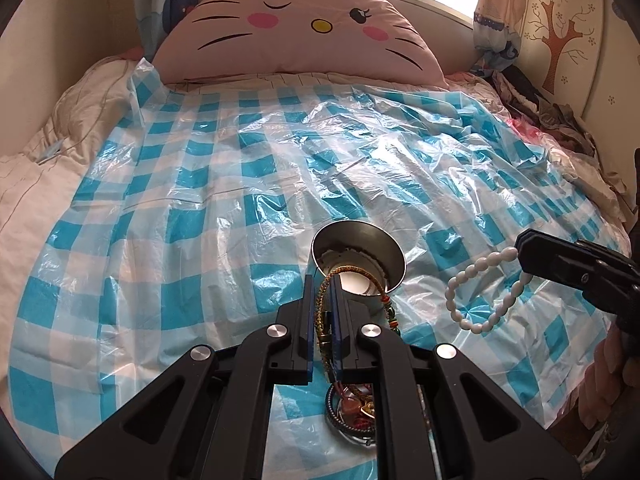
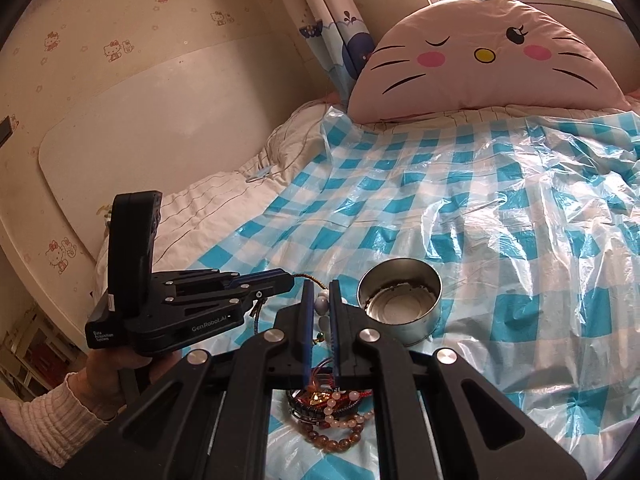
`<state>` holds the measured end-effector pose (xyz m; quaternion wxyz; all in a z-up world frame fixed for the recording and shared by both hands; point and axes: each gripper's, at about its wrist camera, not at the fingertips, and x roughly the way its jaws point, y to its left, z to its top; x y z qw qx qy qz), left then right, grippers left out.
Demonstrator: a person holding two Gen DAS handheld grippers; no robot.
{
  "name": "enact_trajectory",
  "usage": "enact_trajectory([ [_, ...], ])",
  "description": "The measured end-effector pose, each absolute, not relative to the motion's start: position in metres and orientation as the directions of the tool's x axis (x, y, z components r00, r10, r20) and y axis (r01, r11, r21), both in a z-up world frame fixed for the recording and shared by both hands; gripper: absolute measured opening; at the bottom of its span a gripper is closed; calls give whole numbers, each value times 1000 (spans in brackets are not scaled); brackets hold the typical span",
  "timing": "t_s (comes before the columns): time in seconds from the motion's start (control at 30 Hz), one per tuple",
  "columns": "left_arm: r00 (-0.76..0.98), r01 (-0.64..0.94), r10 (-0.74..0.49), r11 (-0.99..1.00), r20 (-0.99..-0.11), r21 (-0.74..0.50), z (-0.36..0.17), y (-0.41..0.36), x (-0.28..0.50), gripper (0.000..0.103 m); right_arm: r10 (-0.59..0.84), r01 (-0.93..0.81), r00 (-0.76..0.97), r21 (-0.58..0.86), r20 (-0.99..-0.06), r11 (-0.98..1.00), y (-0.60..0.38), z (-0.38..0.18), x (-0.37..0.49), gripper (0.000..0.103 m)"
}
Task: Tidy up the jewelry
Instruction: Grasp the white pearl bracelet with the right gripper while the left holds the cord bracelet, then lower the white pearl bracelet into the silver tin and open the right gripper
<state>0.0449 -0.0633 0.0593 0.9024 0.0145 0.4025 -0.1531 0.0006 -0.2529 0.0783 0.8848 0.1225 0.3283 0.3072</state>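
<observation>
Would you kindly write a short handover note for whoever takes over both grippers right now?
Left gripper: shut on a braided cord bracelet, held just over the near edge of the metal tin.
Right gripper: shut on a white bead bracelet, hanging above the checked plastic sheet, to the right of the tin.
Tin: appears to hold no jewelry yet.
Remaining pile of bracelets lies on the sheet beneath the grippers.
Done: two bracelets picked up.
Left: drop both into the tin, then likely move the pile.
</observation>
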Motion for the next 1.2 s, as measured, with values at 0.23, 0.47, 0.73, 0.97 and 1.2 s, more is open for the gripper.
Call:
enact_trajectory([
  [0.23,613,295,-284,948,-737,-120,43,-93,87,7,613,-415,615,458,-495,786,-267,69,34,8],
  [0.47,553,294,-257,950,-793,-103,7,-114,130,7,610,-391,610,477,-506,787,-265,55,71,8],
  [0.73,587,253,-237,962,-774,-102,14,-80,112,9,670,-366,529,572,-521,734,-246,25,104,12],
  [0.97,537,268,-278,952,-796,-152,6,-51,79,11,522,-277,600,455,-606,846,-258,15,88,33],
  [1.2,459,328,-317,929,-830,-174,-17,-56,53,16,519,-283,559,440,-646,852,-269,3,43,39],
])
